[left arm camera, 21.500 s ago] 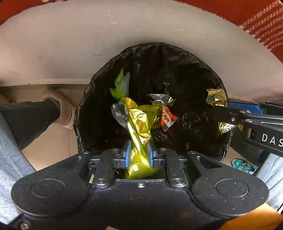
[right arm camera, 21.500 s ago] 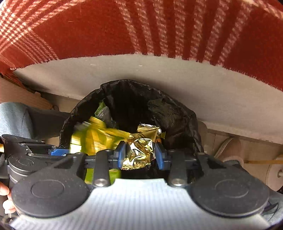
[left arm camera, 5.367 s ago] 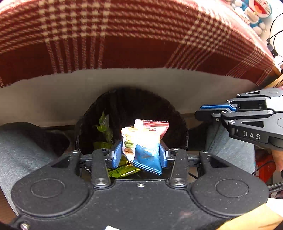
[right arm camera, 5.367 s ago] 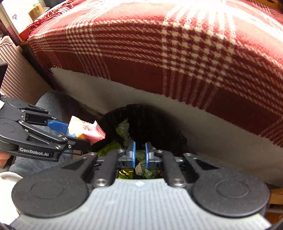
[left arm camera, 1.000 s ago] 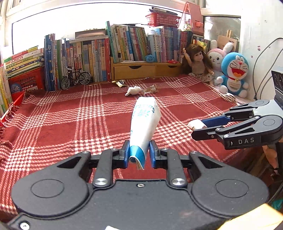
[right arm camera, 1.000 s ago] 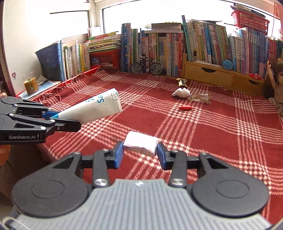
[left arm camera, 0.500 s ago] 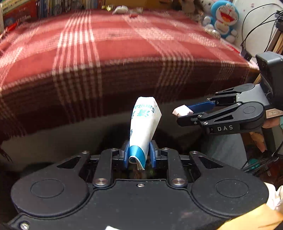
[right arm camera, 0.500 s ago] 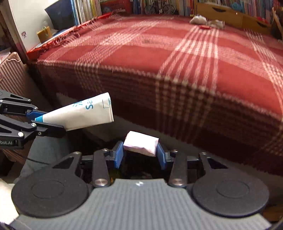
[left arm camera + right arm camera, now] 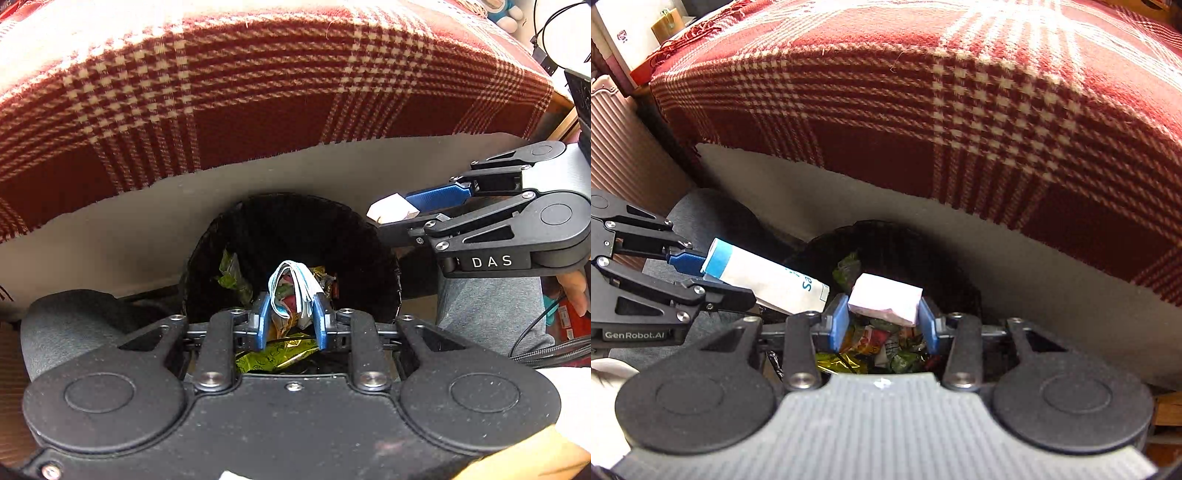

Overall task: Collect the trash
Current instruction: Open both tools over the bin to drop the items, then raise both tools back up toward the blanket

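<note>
Plainly poised over the bin [image 9: 295, 229], both tools angled steeply down toward its black-lined mouth beside the bed's pale side panel [image 9: 110, 229], under the hanging edge of the red plaid blanket [image 9: 258, 92]. Held in the left tool [image 9: 290, 306]: a white-and-blue pouch [image 9: 295, 284], jaws drawn narrow and pressed on its blue end, long axis running out along the fingers and so seen almost end-on from that wrist. Seen from the right wrist, lay slanted from the left tool down toward the bin, its free end just beside the right tool's near finger. Held in the right tool [image 9: 882, 314]: a pale folded packet [image 9: 884, 299], jaws at a middling width and clamped on its two short ends, long axis lying across the fingers. Showed crumpled wrappers [image 9: 273, 354] already lying in the bin, directly beyond both pairs of fingertips. Judged the pouch closer to the middle of the opening, the packet nearer the right-hand rim in the left wrist view, though over the mouth in its own. Judged a plain release likely enough for the pouch; a small inward shift safer for the packet.
</note>
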